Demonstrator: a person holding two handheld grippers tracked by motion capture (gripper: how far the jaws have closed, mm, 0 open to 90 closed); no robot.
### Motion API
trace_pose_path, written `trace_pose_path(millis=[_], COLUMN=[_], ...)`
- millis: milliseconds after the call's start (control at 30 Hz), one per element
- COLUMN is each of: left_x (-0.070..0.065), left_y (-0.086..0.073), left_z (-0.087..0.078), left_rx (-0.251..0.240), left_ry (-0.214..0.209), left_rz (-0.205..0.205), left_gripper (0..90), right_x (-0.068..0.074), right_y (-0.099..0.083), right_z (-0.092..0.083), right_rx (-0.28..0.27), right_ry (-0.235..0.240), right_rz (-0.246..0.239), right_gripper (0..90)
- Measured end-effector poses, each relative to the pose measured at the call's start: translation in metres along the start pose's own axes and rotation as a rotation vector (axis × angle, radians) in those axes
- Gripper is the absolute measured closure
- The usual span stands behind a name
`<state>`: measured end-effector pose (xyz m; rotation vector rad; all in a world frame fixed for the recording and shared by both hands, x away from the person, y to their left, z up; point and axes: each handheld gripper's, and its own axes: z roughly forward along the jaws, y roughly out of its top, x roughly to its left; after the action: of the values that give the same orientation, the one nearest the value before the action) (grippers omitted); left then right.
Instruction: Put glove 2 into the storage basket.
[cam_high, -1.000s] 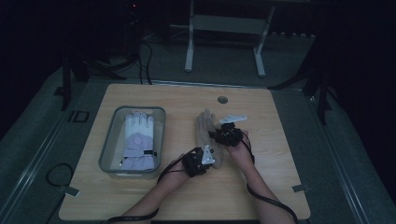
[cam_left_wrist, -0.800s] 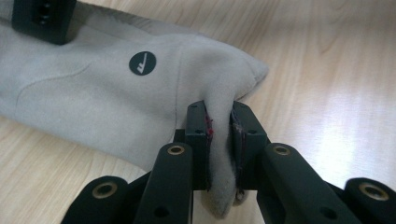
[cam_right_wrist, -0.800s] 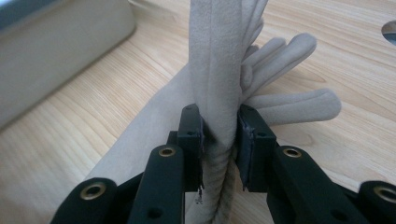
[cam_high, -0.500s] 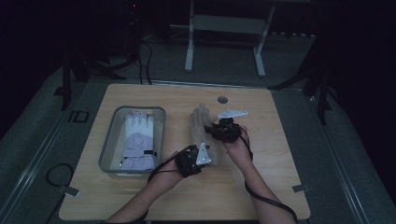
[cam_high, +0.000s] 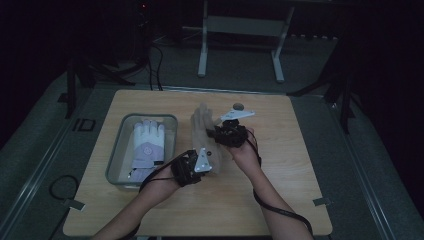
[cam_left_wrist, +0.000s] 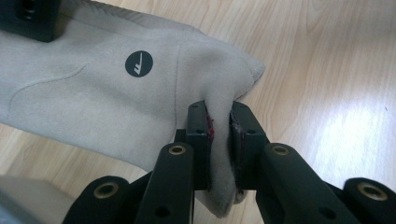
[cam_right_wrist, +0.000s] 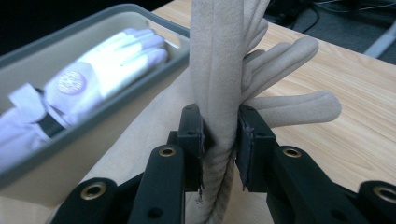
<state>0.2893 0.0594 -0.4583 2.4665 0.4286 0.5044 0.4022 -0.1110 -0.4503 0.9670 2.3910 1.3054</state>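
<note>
Since the earlier frames both hands have risen, lifting the beige glove (cam_high: 205, 135) off the surface (cam_high: 300, 165). At the left, a white glove (cam_high: 147, 145) lies in the grey tray (cam_high: 116, 155). Beside it, the left hand-held gripper (cam_left_wrist: 219, 135) pinches the beige glove's cuff tightly, and the right hand-held gripper (cam_right_wrist: 220, 140) clamps the glove near its fingers.

A light wooden worktop (cam_high: 280, 200) sits at the centre of the high view. On its left half rests a grey rectangular bin (cam_high: 118, 155) holding a white glove (cam_high: 146, 145). A small dark round disc (cam_high: 238, 106) lies near the upper edge, right of centre.
</note>
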Motion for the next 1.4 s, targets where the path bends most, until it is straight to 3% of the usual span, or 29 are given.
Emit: trace_pose_path(millis=[700,1233,1400], left_x=[0.020,0.034,0.037], left_y=[-0.042,-0.082,-0.099], left_z=[-0.040,-0.068,-0.079], left_rx=[0.068,0.105,0.132], left_ry=[0.047,0.086,0.099], left_rz=[-0.042,-0.109,-0.143], left_gripper=[80.1,80.2,80.2], right_x=[0.045,0.082,0.098], right_y=[0.036,0.060,0.065], right_z=[0.038,0.076,0.094], right_rx=[-0.009,0.000,0.014], right_ry=[0.068,0.115,0.145], right_rz=[-0.046,-0.088,-0.091], right_gripper=[73.3,73.3,73.3])
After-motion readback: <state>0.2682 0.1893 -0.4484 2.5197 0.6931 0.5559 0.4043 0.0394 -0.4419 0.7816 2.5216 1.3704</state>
